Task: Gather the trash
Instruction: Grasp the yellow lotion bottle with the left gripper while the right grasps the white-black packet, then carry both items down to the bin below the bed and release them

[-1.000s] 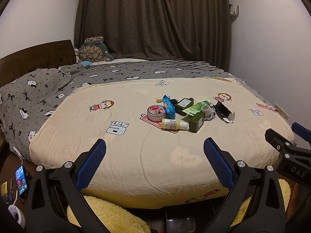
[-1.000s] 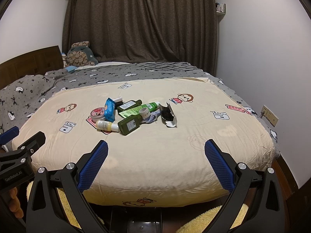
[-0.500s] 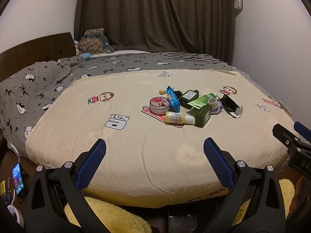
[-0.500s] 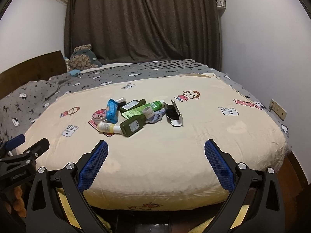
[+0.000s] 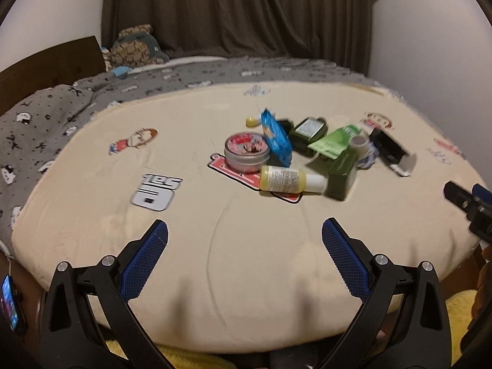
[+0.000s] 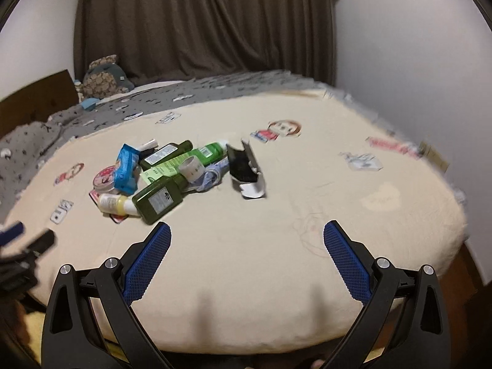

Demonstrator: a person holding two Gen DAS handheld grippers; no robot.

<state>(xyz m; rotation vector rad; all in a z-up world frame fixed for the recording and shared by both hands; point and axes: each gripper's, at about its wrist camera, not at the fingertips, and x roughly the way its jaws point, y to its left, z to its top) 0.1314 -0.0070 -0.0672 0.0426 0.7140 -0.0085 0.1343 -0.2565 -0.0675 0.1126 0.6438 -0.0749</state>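
A pile of trash lies on the cream bedspread [image 5: 215,246]: a yellow bottle [image 5: 284,179], a round pink tin [image 5: 247,151], a blue packet [image 5: 276,138], dark green bottles [image 5: 343,170], a light green tube [image 5: 335,140], a tape roll [image 5: 360,145] and a torn black box [image 5: 392,150]. In the right wrist view the pile shows as the green bottle [image 6: 158,198], blue packet [image 6: 126,167] and black box [image 6: 246,169]. My left gripper [image 5: 245,233] is open and empty over the bed's near edge. My right gripper [image 6: 247,233] is open and empty, right of the pile.
A grey patterned duvet [image 5: 46,113] covers the bed's left and far side, with a plush toy [image 5: 135,46] by the dark curtain [image 5: 240,12]. A wooden headboard [image 5: 46,70] is at left. A white wall [image 6: 415,61] is at right. A phone [image 5: 12,304] lies low left.
Both grippers have moved forward and closer to the bed; the pile looks larger in both views. Nothing on the bed has shifted. Both stay open.
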